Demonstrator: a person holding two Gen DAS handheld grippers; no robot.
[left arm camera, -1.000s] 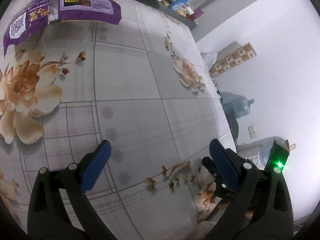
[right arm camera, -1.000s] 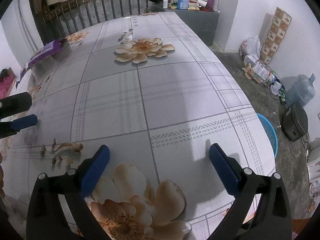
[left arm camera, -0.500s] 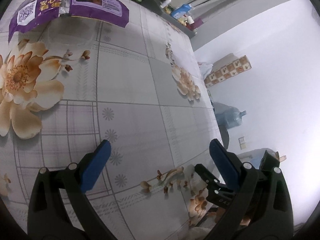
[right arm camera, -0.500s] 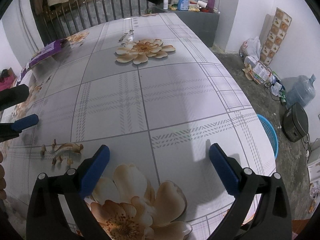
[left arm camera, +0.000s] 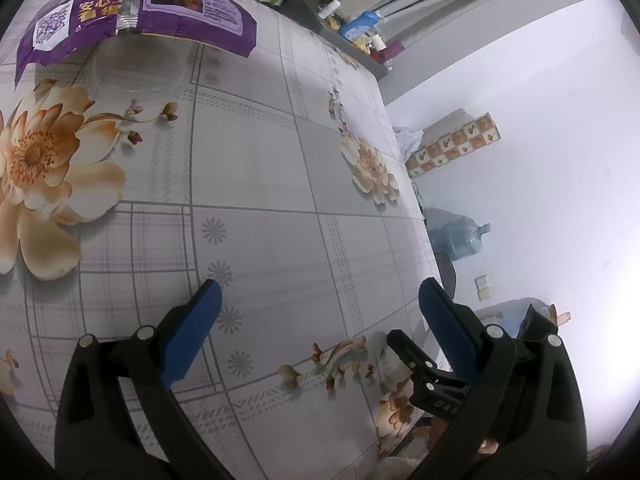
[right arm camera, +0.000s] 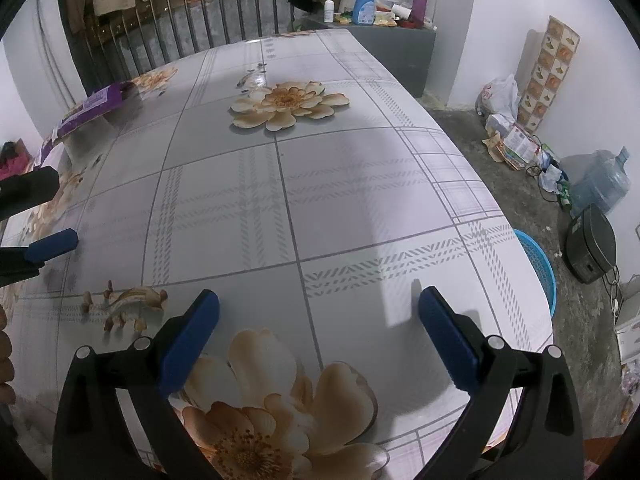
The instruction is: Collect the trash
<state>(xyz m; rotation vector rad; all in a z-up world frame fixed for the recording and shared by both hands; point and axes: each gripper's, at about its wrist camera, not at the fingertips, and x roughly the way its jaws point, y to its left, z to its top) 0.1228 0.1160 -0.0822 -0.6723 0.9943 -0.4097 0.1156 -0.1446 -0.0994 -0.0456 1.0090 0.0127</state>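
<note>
Trash on this table is one purple wrapper, and it lies at the far left part of the flowered tablecloth. In the left wrist view it rests on top of a clear plastic container, covering the far rim of it. In the right wrist view the same wrapper is seen from the side, near the metal railing.

Left gripper hangs above the cloth with its jaws wide apart and nothing between them. The wrapper is well ahead of it and to the left. Right gripper is also above the table, over a big beige flower print, with jaws spread and empty. It is well apart from the wrapper.

At the left edge of the right wrist view the blue pad of the left gripper shows. On the floor, just beside the right edge of the table, stands a blue basket. A water jug and a dark appliance are near the white wall.
</note>
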